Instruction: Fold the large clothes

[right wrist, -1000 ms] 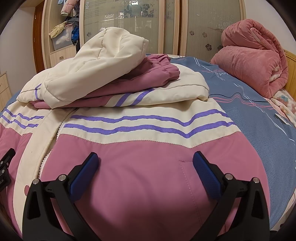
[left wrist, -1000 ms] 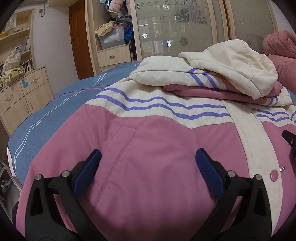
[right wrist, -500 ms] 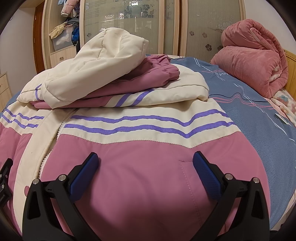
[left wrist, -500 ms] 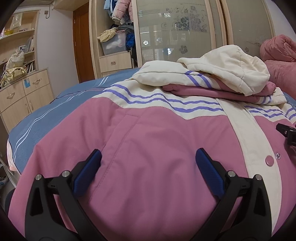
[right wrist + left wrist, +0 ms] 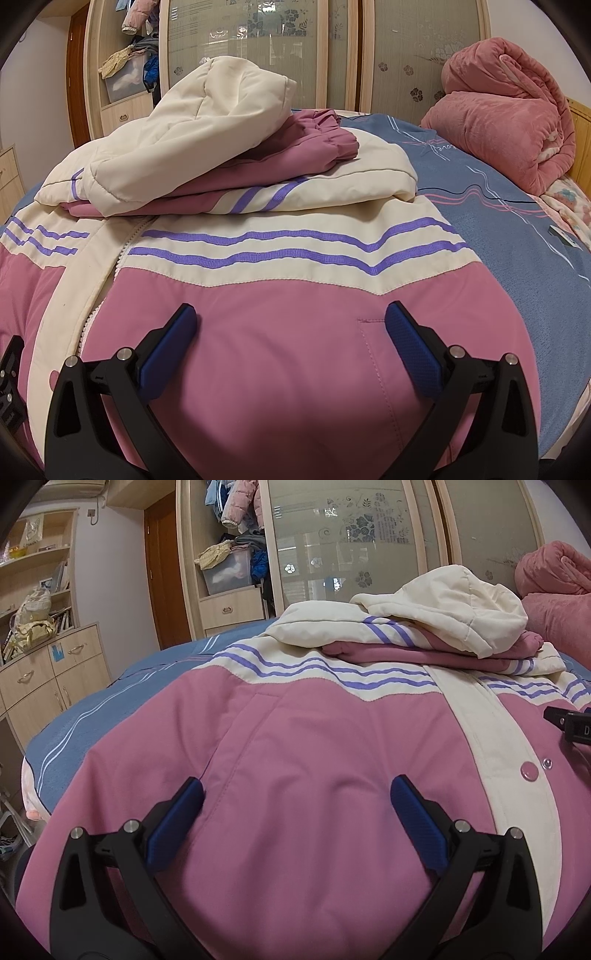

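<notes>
Jacket [image 5: 314,775] is lying front-up on bed [image 5: 517,266], sleeves and hood [image 5: 192,129] stacked on chest; left gripper [image 5: 297,801] and right gripper [image 5: 291,325] are hovering wide open, empty, presumably flanking the hem for the bottom fold.

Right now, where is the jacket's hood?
The cream hood lies folded down on top of the pink jacket, at its far end in both views, over the folded sleeves and left of the rolled blanket.

Left tool [image 5: 297,795], right tool [image 5: 290,320] agape

Home bedroom: bed [image 5: 517,280] with blue sheet, sliding-door wardrobe [image 5: 369,554], rolled pink blanket [image 5: 506,122], wooden drawers [image 5: 55,679].
</notes>
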The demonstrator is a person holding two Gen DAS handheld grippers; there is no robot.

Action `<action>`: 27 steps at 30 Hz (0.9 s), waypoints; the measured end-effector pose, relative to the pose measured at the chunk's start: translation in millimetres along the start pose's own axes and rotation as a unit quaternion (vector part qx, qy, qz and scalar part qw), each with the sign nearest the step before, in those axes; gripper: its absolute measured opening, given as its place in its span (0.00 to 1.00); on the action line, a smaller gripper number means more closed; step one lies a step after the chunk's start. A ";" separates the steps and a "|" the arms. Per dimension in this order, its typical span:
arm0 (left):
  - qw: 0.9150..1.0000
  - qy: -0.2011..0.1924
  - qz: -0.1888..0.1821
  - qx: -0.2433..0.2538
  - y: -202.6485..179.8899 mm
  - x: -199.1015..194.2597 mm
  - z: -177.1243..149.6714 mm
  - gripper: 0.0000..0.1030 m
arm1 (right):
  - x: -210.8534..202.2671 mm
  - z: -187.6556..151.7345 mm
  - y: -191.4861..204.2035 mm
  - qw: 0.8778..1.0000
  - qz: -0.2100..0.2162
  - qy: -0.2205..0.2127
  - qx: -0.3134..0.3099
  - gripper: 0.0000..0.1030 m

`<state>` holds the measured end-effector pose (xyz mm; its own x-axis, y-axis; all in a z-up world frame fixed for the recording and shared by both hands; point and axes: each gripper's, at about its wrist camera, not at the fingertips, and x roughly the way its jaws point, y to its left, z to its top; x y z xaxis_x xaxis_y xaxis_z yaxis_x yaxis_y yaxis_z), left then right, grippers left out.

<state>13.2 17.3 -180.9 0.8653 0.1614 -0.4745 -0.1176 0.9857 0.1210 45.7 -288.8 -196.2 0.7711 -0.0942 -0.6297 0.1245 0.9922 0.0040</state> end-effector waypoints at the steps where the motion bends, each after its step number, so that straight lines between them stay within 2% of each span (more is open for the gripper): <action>1: 1.000 0.001 0.000 0.000 0.4 -0.8 -0.1 0.98 | 0.0 -0.1 0.1 1.000 0.000 0.000 0.000 0.99; 4: 1.000 0.014 -0.007 0.004 2.1 -4.7 3.0 0.98 | -0.2 -0.3 -0.3 1.000 0.001 -0.001 0.001 0.99; 8: 0.997 0.069 -0.036 0.021 11.3 -11.7 23.8 0.98 | -5.2 -0.2 -3.1 1.000 0.016 -0.009 0.008 0.99; 9: 0.997 0.070 -0.037 0.024 13.7 -15.1 27.3 0.98 | -9.3 -0.8 -4.5 1.000 0.022 -0.013 0.011 0.99; 12: 0.998 0.046 -0.022 0.047 31.7 -36.2 38.0 0.98 | -30.5 -6.1 -12.2 0.998 0.048 -0.026 0.008 0.99; 14: 0.996 0.049 -0.010 0.068 43.5 -41.5 37.5 0.98 | -48.4 -9.9 -22.6 0.998 0.055 -0.023 0.001 0.99; 18: 0.995 0.074 0.014 0.068 81.3 -39.6 23.2 0.98 | -86.4 -16.0 -79.8 0.993 0.076 -0.008 0.084 0.99; 20: 0.994 0.099 0.011 0.047 99.1 -32.6 19.2 0.98 | -97.6 -23.6 -109.1 0.989 0.085 0.010 0.121 0.99; 21: 0.993 0.116 -0.002 0.027 109.2 -29.3 18.7 0.98 | -100.8 -30.9 -124.4 0.987 0.080 0.028 0.137 0.99; 24: 0.989 0.142 -0.033 -0.016 129.0 -24.7 19.0 0.98 | -95.6 -57.0 -152.3 0.981 0.047 0.109 0.153 0.99; 25: 0.987 0.152 -0.040 -0.024 132.8 -22.7 18.9 0.98 | -90.4 -65.5 -157.6 0.976 0.056 0.139 0.157 0.99; 27: 0.978 0.182 -0.085 -0.058 141.8 -15.2 16.4 0.98 | -82.3 -79.8 -163.4 0.961 0.117 0.169 0.184 0.99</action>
<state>-8.6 153.8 -142.2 0.6490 -0.0200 -0.7605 -0.0600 0.9952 -0.0773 -87.8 -436.6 -207.0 0.5655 0.2219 -0.7943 0.2323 0.8813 0.4115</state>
